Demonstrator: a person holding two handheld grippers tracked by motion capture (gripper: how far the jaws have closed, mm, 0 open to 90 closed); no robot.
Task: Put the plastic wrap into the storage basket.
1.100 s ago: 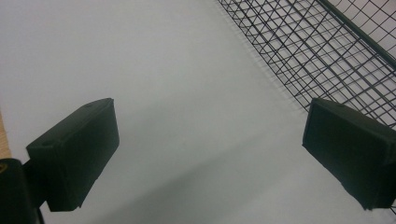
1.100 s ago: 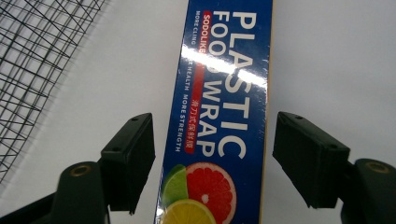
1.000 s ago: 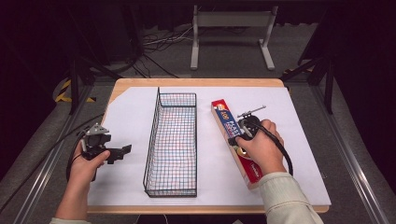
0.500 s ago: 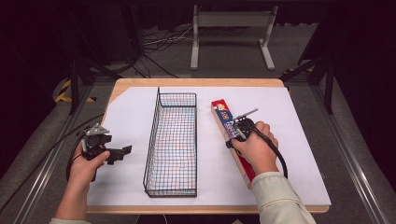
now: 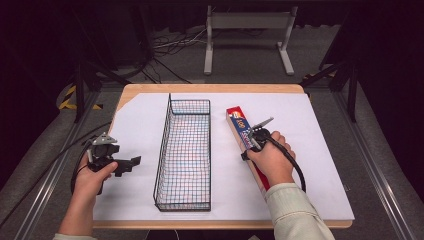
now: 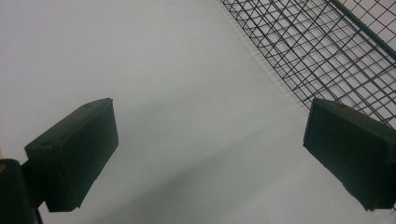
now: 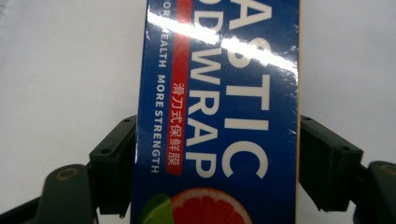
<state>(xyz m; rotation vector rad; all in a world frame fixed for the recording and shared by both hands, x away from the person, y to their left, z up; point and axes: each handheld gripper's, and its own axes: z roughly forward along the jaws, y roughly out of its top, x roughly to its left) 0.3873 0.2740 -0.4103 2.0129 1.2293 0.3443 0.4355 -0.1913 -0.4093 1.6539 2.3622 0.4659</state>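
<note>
A long red and blue plastic wrap box (image 5: 238, 124) (image 7: 224, 88) lies flat on the white sheet, to the right of the wire basket. My right gripper (image 5: 253, 142) (image 7: 217, 163) reaches down over the middle of the box. Its jaws have just been opening, and now one stands at each long side with the box between them. The pads sit close to the sides without visibly squeezing. My left gripper (image 5: 131, 163) (image 6: 210, 154) hovers low over the sheet to the left of the basket, open wide, with only white paper between its jaws.
A tall, narrow black wire basket (image 5: 170, 131) (image 6: 327, 46) stands lengthwise in the middle of the wooden table (image 5: 210, 88), with nothing inside it. A metal stand (image 5: 247, 22) and cables lie on the floor beyond the table.
My right hand has slid a little nearer along the box and sunk onto it, so the jaws now straddle it. The left hand has stayed put.
</note>
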